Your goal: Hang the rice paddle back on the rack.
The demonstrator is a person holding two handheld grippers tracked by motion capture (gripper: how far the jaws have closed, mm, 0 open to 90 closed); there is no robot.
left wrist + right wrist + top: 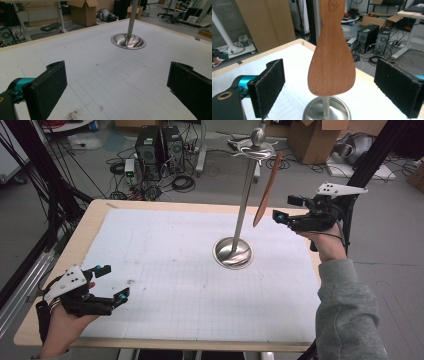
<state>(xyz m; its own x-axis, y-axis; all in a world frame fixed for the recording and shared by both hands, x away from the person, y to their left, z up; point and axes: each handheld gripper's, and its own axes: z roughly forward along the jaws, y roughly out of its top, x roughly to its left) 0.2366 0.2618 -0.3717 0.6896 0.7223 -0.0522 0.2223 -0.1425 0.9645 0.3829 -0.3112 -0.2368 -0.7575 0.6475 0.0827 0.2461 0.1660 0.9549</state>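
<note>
A wooden spatula (267,190) hangs tilted from a hook at the top of a tall metal stand (243,205), whose round base (233,253) sits on the white grid mat. My right gripper (286,208) hovers just right of the blade's lower end, jaws open. In the right gripper view the blade (332,62) shows between and ahead of the pads (270,85), clear of both, with the stand base (327,110) below. My left gripper (114,282) rests open at the table's front left, and its own view looks across the mat toward the stand base (128,41).
The white grid mat (165,270) covers most of the wooden table (92,220). Beyond the far edge stand two computer towers (160,145), floor cables and cardboard boxes (312,137). A black frame post (367,157) rises behind my right hand.
</note>
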